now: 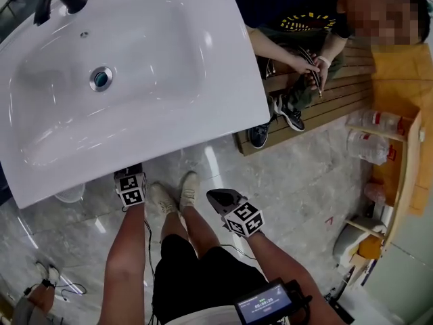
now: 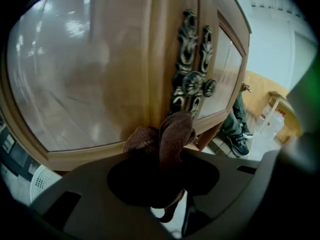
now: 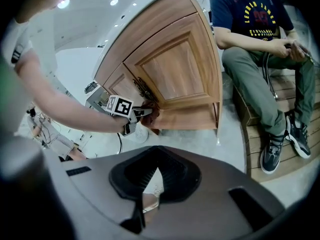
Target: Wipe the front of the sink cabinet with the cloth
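Brown cloth (image 2: 166,134), clamped in our left hand-held gripper (image 2: 161,151), meets the cabinet (image 2: 100,84) front. Handles (image 2: 192,81) at 1 o'clock could snag it. Our right hand-held gripper (image 3: 150,176) hangs closed, empty.

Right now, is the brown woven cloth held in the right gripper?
No, the brown woven cloth is clamped in the left gripper, at the wooden cabinet door.

Yellow print on the seated person's dark T-shirt (image 3: 255,16) is too blurred to read.
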